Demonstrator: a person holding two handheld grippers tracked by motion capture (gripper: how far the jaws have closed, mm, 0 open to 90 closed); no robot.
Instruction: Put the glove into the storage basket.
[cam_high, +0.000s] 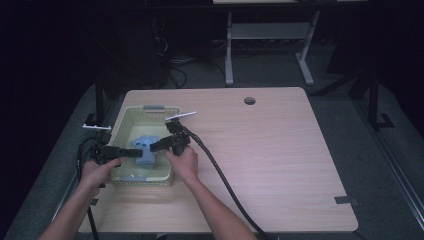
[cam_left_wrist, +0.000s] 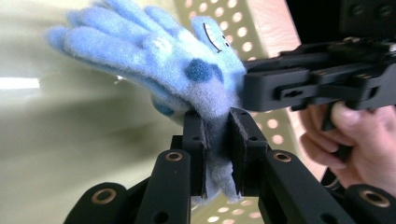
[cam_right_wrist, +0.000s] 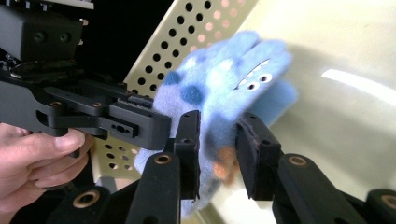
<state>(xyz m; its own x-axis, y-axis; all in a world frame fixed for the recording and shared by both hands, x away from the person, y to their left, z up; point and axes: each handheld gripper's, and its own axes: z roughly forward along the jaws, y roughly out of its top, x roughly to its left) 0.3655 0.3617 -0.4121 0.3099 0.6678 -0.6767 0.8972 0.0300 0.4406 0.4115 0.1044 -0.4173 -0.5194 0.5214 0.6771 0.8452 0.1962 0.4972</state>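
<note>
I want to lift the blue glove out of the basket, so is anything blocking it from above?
Nothing visible does. The glove sits over the open-topped basket, pinched in the left gripper; the right gripper straddles it with a gap at one pad.

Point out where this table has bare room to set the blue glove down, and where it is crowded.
Free: the tabletop right of the basket, from the black cable across to the right edge, and the strip up to the round hole. Crowded: inside the basket, where the left gripper and right gripper meet at the blue glove.
</note>
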